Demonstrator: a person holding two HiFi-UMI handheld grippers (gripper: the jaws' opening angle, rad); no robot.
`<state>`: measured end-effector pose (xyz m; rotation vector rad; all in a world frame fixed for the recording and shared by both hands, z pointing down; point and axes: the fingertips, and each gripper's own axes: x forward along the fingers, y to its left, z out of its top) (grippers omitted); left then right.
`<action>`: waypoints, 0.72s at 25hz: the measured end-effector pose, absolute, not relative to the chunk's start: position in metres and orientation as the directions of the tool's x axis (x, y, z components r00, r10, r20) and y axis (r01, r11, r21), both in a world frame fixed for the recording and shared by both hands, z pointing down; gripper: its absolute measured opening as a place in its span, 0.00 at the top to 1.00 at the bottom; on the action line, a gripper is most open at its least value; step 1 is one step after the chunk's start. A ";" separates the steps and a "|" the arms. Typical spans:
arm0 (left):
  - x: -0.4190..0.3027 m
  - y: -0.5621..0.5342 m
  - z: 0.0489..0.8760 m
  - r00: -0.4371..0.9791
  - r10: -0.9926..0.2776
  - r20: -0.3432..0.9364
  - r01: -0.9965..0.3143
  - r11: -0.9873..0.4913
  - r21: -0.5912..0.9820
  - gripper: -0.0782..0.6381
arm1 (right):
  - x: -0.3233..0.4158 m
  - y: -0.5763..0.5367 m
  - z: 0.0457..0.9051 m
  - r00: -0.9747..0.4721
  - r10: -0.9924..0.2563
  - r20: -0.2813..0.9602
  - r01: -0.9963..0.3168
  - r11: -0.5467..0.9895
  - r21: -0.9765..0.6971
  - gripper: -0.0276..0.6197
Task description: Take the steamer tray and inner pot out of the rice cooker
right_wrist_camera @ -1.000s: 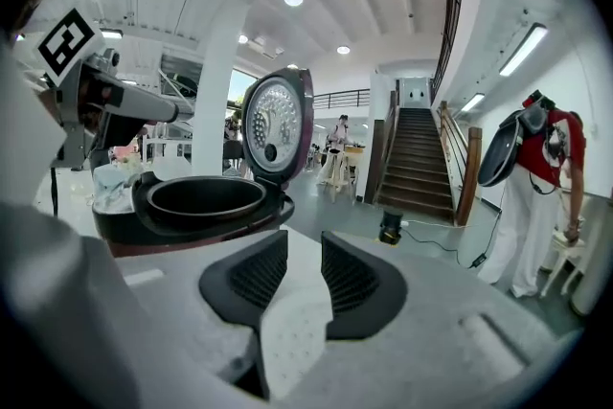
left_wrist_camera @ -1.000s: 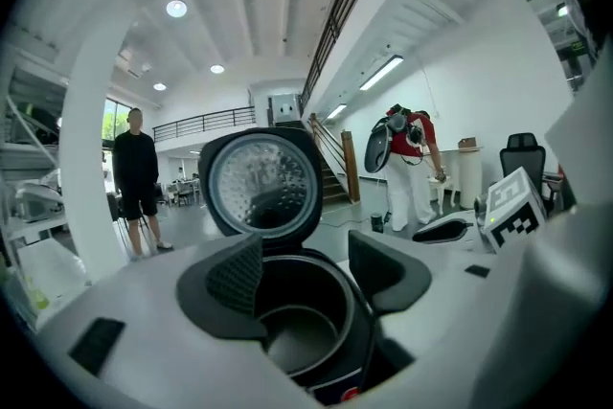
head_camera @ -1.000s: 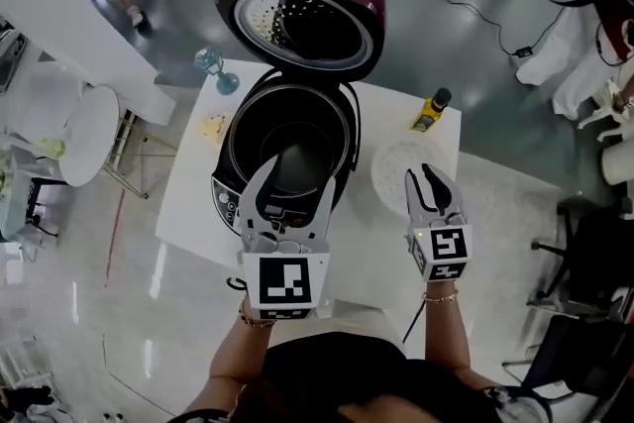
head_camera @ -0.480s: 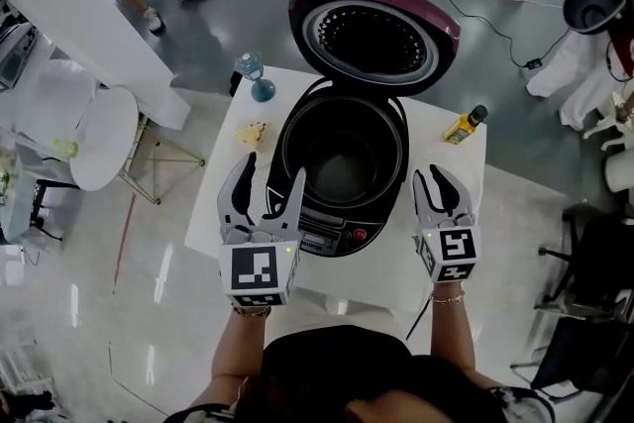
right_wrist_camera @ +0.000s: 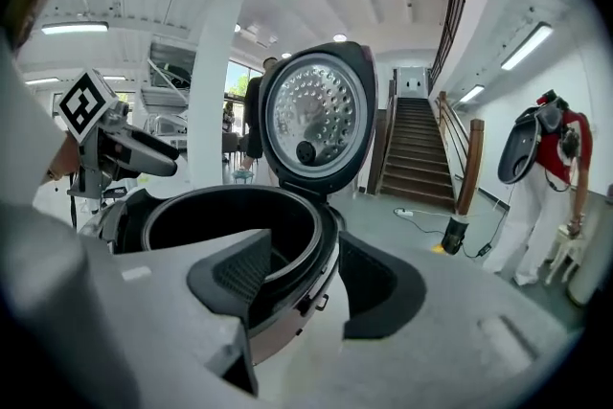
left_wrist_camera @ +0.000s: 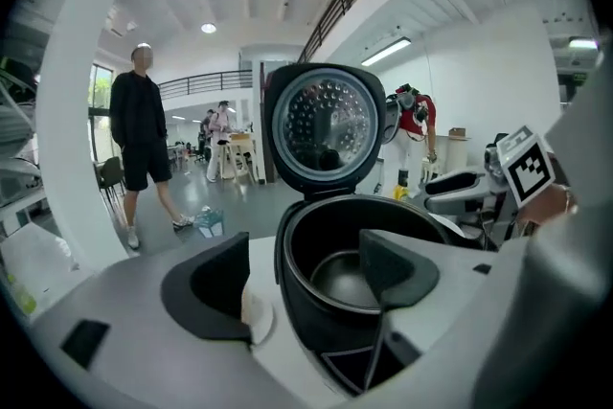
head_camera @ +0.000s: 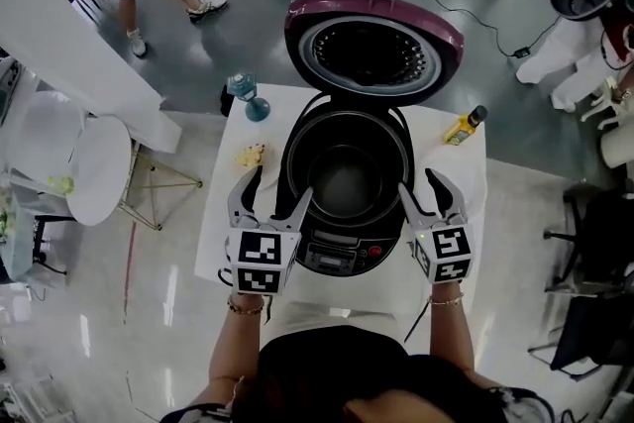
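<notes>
The left gripper point(head_camera: 275, 191) and right gripper point(head_camera: 421, 185) had swung in to the rice cooker's point(head_camera: 342, 253) left and right rims, jaws just widened astride them and gripping nothing, so the inner pot point(head_camera: 349, 181), seated inside the cooker, looked ready for lifting.

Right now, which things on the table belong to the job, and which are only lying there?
For the job:
cooker
its open lid
pot inside the cooker

Lying about:
yellow bottle
blue glass
small yellow thing
</notes>
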<state>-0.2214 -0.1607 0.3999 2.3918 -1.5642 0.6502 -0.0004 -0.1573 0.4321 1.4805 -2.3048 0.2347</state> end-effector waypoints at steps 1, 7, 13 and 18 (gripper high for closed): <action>-0.218 -0.165 0.405 0.358 -0.797 0.487 -0.895 -0.441 -0.063 0.42 | -0.002 -0.160 0.436 -0.363 -0.830 0.424 -0.901 0.428 0.067 0.63; -0.210 -0.189 0.430 0.419 -0.711 0.565 -0.832 -0.550 -0.073 0.37 | -0.013 -0.181 0.452 -0.301 -0.802 0.516 -0.904 0.413 0.114 0.53; -0.211 -0.210 0.451 0.420 -0.606 0.676 -0.772 -0.630 -0.085 0.35 | -0.029 -0.197 0.466 -0.200 -0.686 0.699 -0.792 0.533 0.296 0.45; -0.204 -0.225 0.465 0.415 -0.531 0.739 -0.718 -0.690 -0.093 0.35 | -0.024 -0.211 0.480 -0.143 -0.605 0.783 -0.777 0.559 0.291 0.45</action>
